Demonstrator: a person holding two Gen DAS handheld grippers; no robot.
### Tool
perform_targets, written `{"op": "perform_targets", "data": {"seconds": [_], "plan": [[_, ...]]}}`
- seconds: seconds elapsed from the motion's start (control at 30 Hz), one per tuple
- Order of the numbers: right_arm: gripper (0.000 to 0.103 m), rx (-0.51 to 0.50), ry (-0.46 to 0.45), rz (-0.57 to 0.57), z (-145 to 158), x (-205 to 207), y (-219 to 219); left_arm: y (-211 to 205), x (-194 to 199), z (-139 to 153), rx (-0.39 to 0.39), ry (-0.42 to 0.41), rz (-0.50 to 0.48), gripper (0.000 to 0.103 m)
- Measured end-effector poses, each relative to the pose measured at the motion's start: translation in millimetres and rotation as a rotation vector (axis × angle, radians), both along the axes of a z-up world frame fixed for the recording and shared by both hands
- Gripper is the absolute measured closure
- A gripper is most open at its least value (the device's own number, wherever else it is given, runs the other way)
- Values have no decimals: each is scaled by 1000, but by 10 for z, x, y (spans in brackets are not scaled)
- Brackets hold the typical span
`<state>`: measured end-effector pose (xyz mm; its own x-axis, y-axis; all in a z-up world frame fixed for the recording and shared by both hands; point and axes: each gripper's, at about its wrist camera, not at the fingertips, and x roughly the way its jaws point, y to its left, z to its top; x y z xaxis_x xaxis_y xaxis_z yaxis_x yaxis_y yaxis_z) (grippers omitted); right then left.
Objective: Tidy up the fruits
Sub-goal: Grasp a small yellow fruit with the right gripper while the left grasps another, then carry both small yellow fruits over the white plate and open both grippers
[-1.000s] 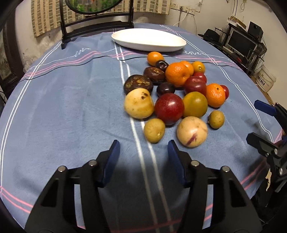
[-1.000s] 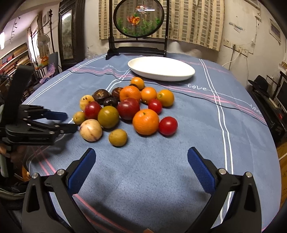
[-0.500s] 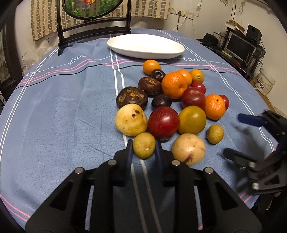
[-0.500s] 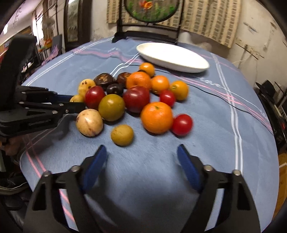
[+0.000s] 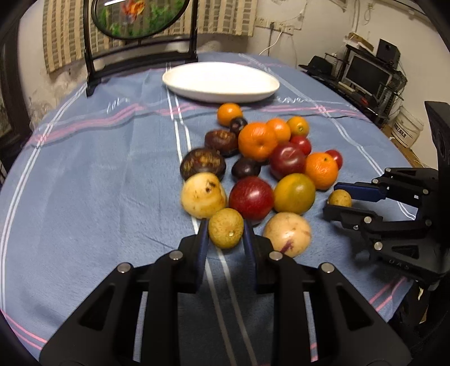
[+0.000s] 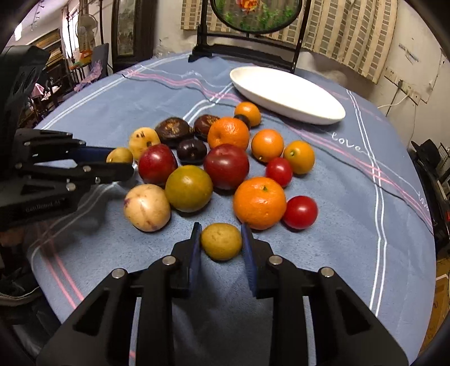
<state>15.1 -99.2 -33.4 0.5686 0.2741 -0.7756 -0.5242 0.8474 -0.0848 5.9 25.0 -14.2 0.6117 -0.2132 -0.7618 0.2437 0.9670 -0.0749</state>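
A heap of fruit lies mid-table on the blue cloth: oranges, red apples, dark brown fruits, pale yellow fruits and small red tomatoes. My left gripper is shut on a small yellow-green fruit at the heap's near edge; it also shows in the right wrist view. My right gripper is shut on another small yellow-green fruit, which shows in the left wrist view too. A white oval plate stands empty behind the heap.
A dark wooden stand with a round painted screen stands at the table's far edge. Shelves with a monitor stand off the table's right side. The cloth left of the heap bears nothing.
Both grippers moved forward to the heap and closed, the left on one small yellow-green fruit, the right on the other. Both were open a second ago.
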Motion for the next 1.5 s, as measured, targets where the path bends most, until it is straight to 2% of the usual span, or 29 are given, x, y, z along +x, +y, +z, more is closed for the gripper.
{"op": "perform_targets", "data": {"seconds": [0.17, 0.3, 0.4, 0.5, 0.6, 0.8, 0.87, 0.9, 0.93, 1.0, 1.03, 1.13, 1.23, 1.3, 1.33, 1.37, 1.5], "plan": [[75, 49, -93, 13, 349, 9, -130, -34, 118, 245, 27, -42, -22, 79], [75, 42, -173, -5, 650, 377, -147, -159, 545, 529, 75, -102, -47, 79], [75, 42, -190, -11, 765, 866, -101, -232, 1033, 668, 92, -109, -27, 79], [75, 12, -144, -54, 679, 1397, -24, -314, 1542, 676, 111, -93, 10, 79], [75, -12, -115, -93, 554, 1755, 13, -355, 1904, 587, 114, -58, 38, 79], [75, -27, -84, -112, 373, 2167, 74, -337, 2377, 308, 103, -1, 90, 77], [74, -38, -52, -125, 274, 2300, 96, -296, 2444, 227, 69, 14, 120, 56], [74, -45, -40, -133, 245, 2331, 111, -292, 2432, 223, 67, 4, 135, 41], [74, -55, -34, -150, 218, 2341, 109, -292, 2401, 237, 67, -11, 137, 36], [74, -39, -28, -154, 228, 2293, 78, -314, 2296, 276, 83, -33, 109, 34], [74, -19, -30, -151, 260, 2231, 46, -316, 2231, 302, 103, -40, 100, 30], [74, 17, -57, -162, 373, 2020, -91, -242, 2052, 344, 143, -34, 114, 26], [72, 50, -74, -162, 473, 1791, -208, -116, 1816, 371, 83, -16, 119, 18], [72, 57, -108, -166, 540, 1649, -267, -52, 1676, 366, 58, 4, 125, 17], [68, 55, -117, -173, 557, 1593, -290, -15, 1595, 369, 41, 9, 132, 17], [63, 55, -120, -186, 572, 1532, -323, 12, 1531, 373, 29, 8, 138, 17], [59, 69, -116, -163, 576, 1146, -425, 127, 1143, 422, 21, -31, 142, 14]]}}
